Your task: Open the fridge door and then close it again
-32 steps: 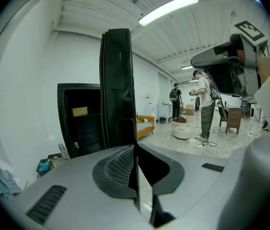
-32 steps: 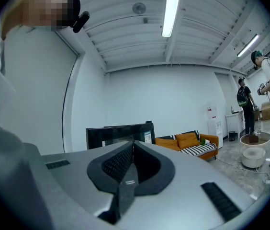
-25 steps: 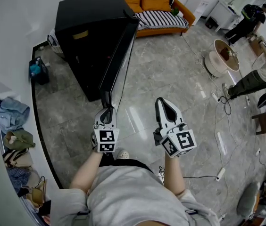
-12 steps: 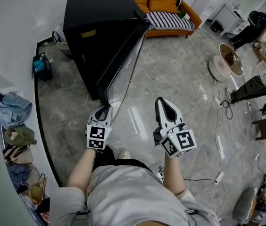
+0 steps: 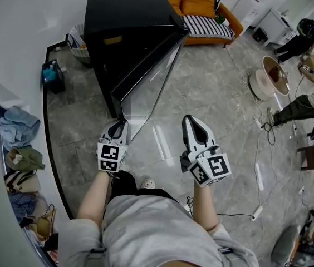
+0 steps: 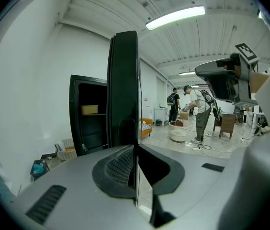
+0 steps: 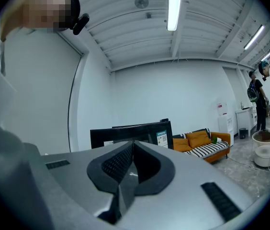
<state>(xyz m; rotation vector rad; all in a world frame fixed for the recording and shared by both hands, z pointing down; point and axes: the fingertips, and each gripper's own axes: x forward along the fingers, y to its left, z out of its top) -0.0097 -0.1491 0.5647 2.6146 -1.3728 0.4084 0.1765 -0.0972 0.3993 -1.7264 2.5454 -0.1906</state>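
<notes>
Left claw (image 5: 119, 125) at 11 o'clock pinching free edge of fridge door (image 5: 148, 85). Right claw (image 5: 192, 124) at 1 o'clock pressing together on nothing, hanging beside door. Door standing open. Fridge (image 5: 126, 24) at 12 o'clock, sofa (image 5: 201, 13) behind.

The fridge (image 5: 129, 32) and its door (image 5: 151, 60) are finished in glossy black. The sofa (image 5: 199, 4) is coloured orange, with a black-and-white striped cover. The floor (image 5: 212, 93) is veined grey. The left gripper (image 5: 119, 125) and right gripper (image 5: 189, 119) are coloured pale grey, with black-and-white square markers
</notes>
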